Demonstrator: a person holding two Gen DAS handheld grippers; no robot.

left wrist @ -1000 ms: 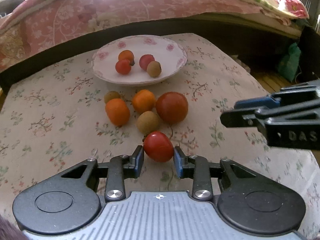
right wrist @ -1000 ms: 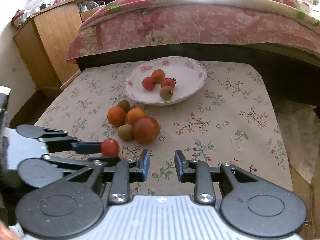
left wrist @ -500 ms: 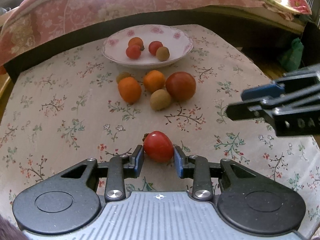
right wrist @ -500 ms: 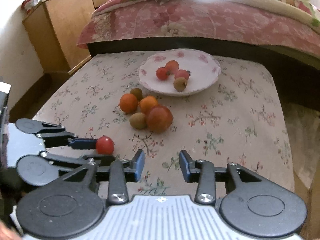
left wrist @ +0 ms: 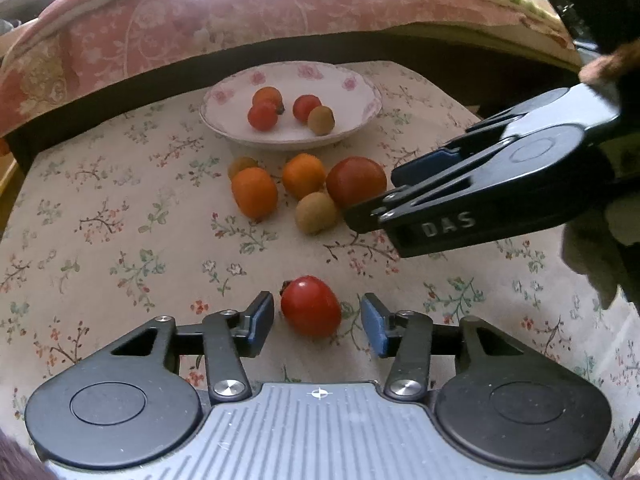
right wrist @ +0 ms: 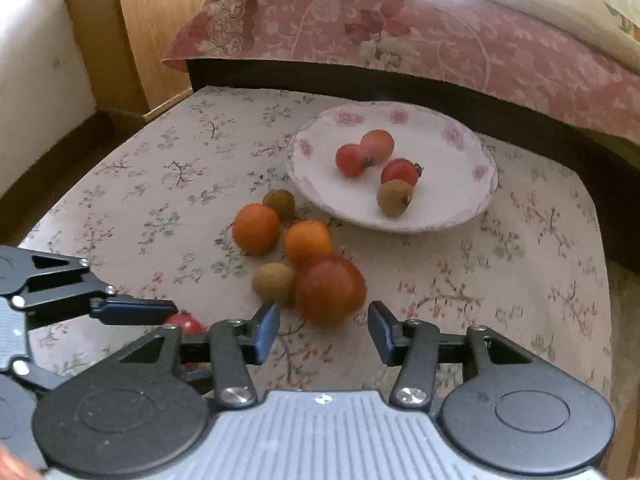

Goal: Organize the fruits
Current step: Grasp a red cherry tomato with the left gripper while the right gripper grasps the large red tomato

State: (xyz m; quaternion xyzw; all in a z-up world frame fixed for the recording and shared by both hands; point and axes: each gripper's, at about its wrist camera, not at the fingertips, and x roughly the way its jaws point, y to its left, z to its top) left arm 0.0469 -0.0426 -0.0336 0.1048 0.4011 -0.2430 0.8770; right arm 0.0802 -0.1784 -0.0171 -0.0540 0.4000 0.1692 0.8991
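The left gripper (left wrist: 318,322), jaws parted, straddles a small red tomato (left wrist: 311,311) lying free on the floral tablecloth (left wrist: 120,240), while the right gripper (right wrist: 323,330), jaws spread and empty, fronts a large red tomato (right wrist: 330,290) short of the white floral plate (right wrist: 452,220).

A home bedroom: ahead of the grippers a bed (right wrist: 420,40) with a pink floral quilt (left wrist: 240,20) borders a flower-print tablecloth (right wrist: 160,184), a wooden cabinet (right wrist: 136,28) standing far left.

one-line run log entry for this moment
left gripper: open around small red tomato | right gripper: open, nearing large red tomato
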